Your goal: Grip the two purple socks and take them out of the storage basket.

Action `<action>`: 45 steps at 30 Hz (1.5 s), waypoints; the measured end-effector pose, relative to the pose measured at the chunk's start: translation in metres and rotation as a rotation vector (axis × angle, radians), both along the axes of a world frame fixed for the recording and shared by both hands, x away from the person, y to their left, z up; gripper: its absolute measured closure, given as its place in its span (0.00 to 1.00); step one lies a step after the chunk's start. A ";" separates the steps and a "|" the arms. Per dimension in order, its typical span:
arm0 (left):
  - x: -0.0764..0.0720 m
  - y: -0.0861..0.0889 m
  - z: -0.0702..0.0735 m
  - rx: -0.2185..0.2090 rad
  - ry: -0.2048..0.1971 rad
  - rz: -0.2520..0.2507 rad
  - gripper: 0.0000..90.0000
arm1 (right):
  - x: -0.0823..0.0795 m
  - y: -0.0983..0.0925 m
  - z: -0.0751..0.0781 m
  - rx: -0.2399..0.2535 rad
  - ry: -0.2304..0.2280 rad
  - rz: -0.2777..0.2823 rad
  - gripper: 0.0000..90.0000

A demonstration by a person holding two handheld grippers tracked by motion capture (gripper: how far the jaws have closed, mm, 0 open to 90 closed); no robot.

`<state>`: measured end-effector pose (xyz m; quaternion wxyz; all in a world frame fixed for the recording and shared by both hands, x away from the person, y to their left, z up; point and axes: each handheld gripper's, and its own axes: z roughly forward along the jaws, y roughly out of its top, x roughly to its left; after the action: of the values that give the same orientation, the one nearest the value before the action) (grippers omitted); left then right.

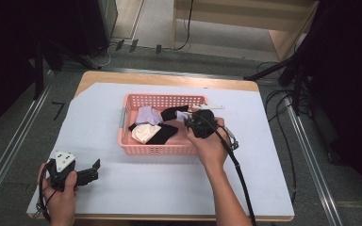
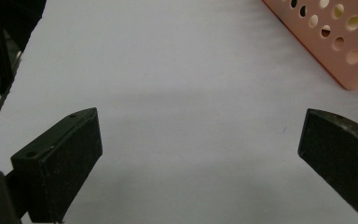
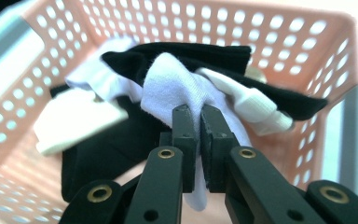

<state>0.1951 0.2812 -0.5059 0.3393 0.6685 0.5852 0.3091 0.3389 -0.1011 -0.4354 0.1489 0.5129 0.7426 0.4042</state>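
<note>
**Right gripper clamped on white cloth inside the basket; left idle**

Your right gripper has its jaws pinched together on a fold of white cloth. The cloth bunches up right at the jaw tips and a tail hangs below them. It sits among the pile in the pink basket, toward the basket's right end in the high view, with black cloth draped behind and under it and another pale piece to one side.

The relation that matters: the cloth is already in the jaws, and the gripper points in over the basket's right wall. My read is the way clear is up and back over that wall. Watch the black cloth touching the white one; it could drag along.

Your left gripper is released, jaws wide apart, nothing between them. It hovers low over the white sheet well off the basket's near-left corner. The right hand is the nearer one by far.

Surface: wood top, mostly covered by the white sheet, with the basket about centre. Beyond the basket: grey floor, cables, dark stand legs, a wood bench frame.
</note>
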 end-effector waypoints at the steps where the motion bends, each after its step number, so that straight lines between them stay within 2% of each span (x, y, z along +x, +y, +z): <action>1: 0.000 0.000 0.000 0.000 0.000 0.000 0.00 | 0.000 0.000 0.000 0.000 0.000 0.000 0.96; 2: 0.000 0.000 0.000 0.001 -0.001 0.000 0.00 | -0.002 -0.001 0.002 0.008 -0.013 -0.004 0.96; 3: 0.000 0.000 0.000 0.001 -0.002 0.000 0.00 | -0.005 -0.003 0.008 0.024 -0.056 -0.006 0.96; 4: 0.000 0.000 0.000 0.001 -0.002 0.000 0.00 | -0.005 -0.003 0.008 0.024 -0.056 -0.006 0.96; 6: 0.000 0.000 0.000 0.001 -0.005 0.000 0.00 | -0.009 -0.005 0.013 0.040 -0.089 -0.009 0.96; 7: 0.000 0.000 0.000 0.000 -0.005 -0.001 0.00 | -0.011 -0.008 0.017 0.056 -0.128 -0.001 0.96; 8: 0.000 0.000 0.000 0.001 -0.005 -0.001 0.00 | -0.012 -0.009 0.019 0.062 -0.145 0.000 0.96; 9: 0.000 0.000 0.000 0.001 -0.005 -0.001 0.00 | -0.012 -0.009 0.019 0.062 -0.145 0.000 0.96; 12: 0.000 0.000 0.000 -0.001 -0.006 -0.001 0.00 | -0.017 -0.013 0.026 0.067 -0.235 0.002 0.96; 13: 0.000 0.000 0.000 0.001 -0.005 -0.002 0.00 | -0.017 -0.013 0.026 0.067 -0.235 0.002 0.96; 15: 0.000 0.000 0.000 0.001 -0.006 0.000 0.00 | -0.019 -0.016 0.028 0.077 -0.281 -0.004 0.96; 19: 0.000 0.000 0.000 0.004 -0.005 0.000 0.00 | -0.023 -0.022 0.033 0.077 -0.364 -0.037 0.96; 22: 0.000 -0.001 0.000 0.003 -0.005 0.001 0.00 | -0.024 -0.030 0.035 0.089 -0.412 -0.068 0.96; 24: 0.000 -0.001 0.000 0.004 -0.005 0.002 0.00 | -0.024 -0.032 0.036 0.090 -0.419 -0.078 0.96; 26: 0.000 -0.001 0.000 0.004 -0.006 0.002 0.00 | -0.024 -0.040 0.037 0.073 -0.461 -0.102 0.96; 29: 0.000 -0.001 0.000 0.004 -0.006 0.003 0.00 | -0.024 -0.045 0.039 0.065 -0.482 -0.119 0.96; 32: 0.000 -0.001 0.000 0.004 -0.006 0.003 0.00 | -0.024 -0.057 0.039 0.061 -0.513 -0.160 0.96; 37: 0.000 -0.001 0.000 0.007 -0.004 0.002 0.00 | -0.023 -0.071 0.036 0.055 -0.527 -0.212 0.96; 41: 0.000 -0.001 0.000 0.004 -0.006 0.006 0.00 | -0.020 -0.085 0.026 0.025 -0.513 -0.250 0.96; 45: 0.000 -0.001 0.000 0.004 -0.004 0.003 0.00 | -0.018 -0.101 0.009 -0.008 -0.472 -0.287 0.96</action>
<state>0.1950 0.2805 -0.5061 0.3385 0.6679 0.5848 0.3120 0.3208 -0.2019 -0.4262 0.3756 0.5038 0.6085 0.4846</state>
